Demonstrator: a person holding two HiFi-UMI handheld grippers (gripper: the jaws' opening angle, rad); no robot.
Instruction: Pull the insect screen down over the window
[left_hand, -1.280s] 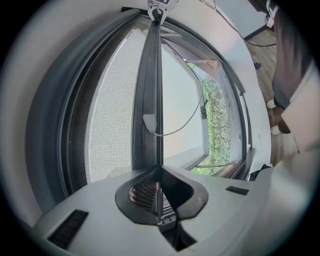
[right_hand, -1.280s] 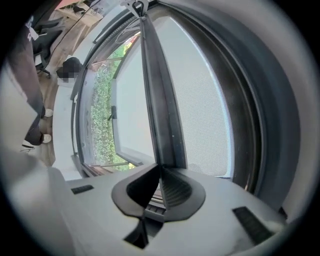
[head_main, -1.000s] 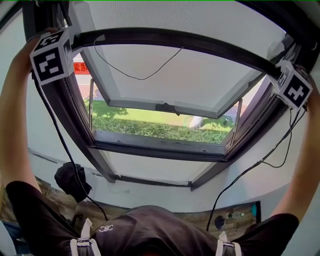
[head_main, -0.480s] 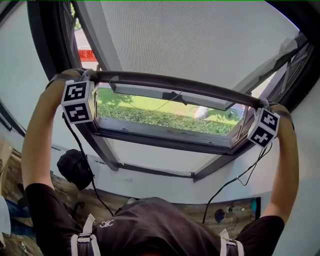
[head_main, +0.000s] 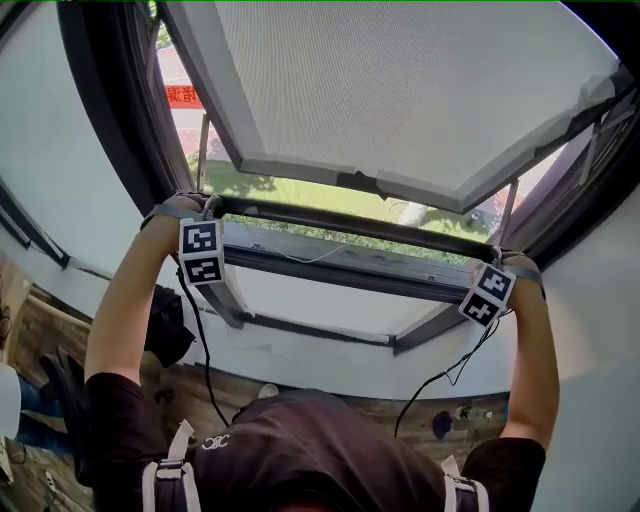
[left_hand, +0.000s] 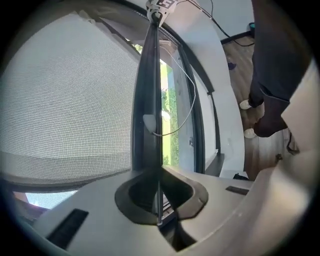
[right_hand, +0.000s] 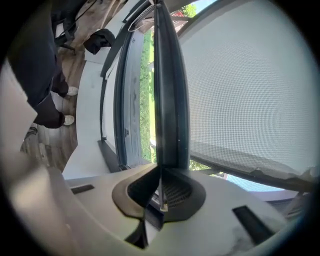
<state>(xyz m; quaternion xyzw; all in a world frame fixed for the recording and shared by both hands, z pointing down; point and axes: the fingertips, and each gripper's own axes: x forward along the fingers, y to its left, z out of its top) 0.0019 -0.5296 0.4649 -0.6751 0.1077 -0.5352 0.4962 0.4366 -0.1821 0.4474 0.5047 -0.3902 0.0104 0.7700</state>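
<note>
Task looks well along but not finished. The insect screen (head_main: 400, 90) is drawn over most of the window (head_main: 100, 130); its grey mesh covers the upper and middle opening, and the outward-tilted sash (head_main: 300, 168) and the greenery show through it. The screen's dark pull bar (head_main: 350, 226) lies low across the opening, just above the lower frame (head_main: 340, 272) and not yet seated on it: a narrow strip is visible between the two, where a thin cord (head_main: 312, 257) hangs from the bar. What is left, as a judgement: bring the bar down the last short stretch to the lower frame and set it there; whether there is a catch cannot be made out. The person works with both arms raised, one at each end of the bar. The left hand-held gripper (head_main: 212, 207) is clenched on the bar's left end; in the left gripper view its jaws stand almost together, with the bar running straight out from between them. The right hand-held gripper (head_main: 496, 257) is likewise clenched on the right end, jaws nearly closed on the bar's thin edge in the right gripper view. Neither holds anything else.
</note>
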